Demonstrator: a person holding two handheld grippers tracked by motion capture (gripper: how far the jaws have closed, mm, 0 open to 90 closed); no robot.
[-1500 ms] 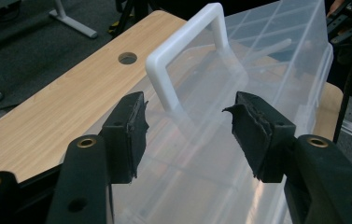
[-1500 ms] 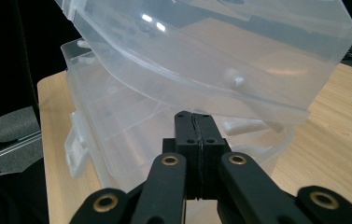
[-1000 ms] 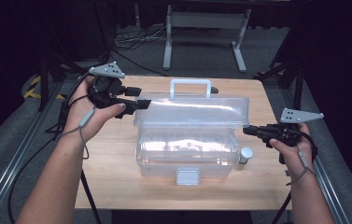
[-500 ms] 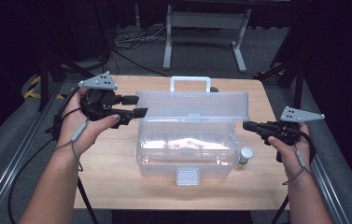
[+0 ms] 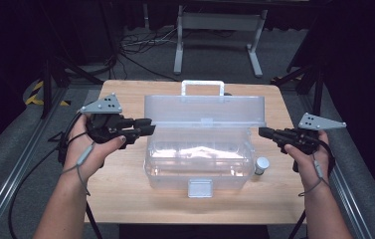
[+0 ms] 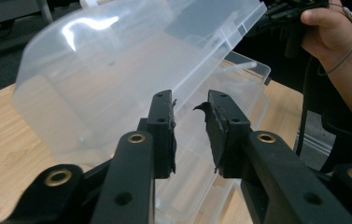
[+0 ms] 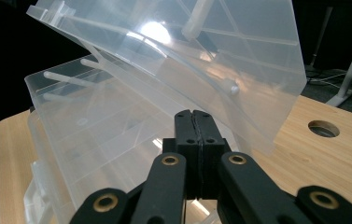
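I had the clear plastic box [image 5: 199, 159] sitting at the middle of the desk [image 5: 125, 199], its lid [image 5: 205, 110] swung up and leaning back toward twelve o'clock, the carry handle [image 5: 202, 87] showing above the lid's far edge. The white latch [image 5: 200, 188] hung at the box's near wall, at six o'clock.

My left tool [image 5: 145, 128] was at nine o'clock of the box, level with the lid's left end and just beside it. Its jaws had just been closing and stood at a narrow gap; in the left gripper view [image 6: 190, 123] nothing lay between the pads, and the lid's end wall was just past them.

My right tool [image 5: 264, 132] was at three o'clock of the box, its tips just off the lid's right end; I couldn't tell whether they touched it. In the right gripper view [image 7: 194, 140] its jaws were pressed together with nothing in them, pointing at the underside of the raised lid.

A small round white-capped container [image 5: 261, 165] stood on the desk just beside the box's right wall, at about four o'clock, below my right tool.
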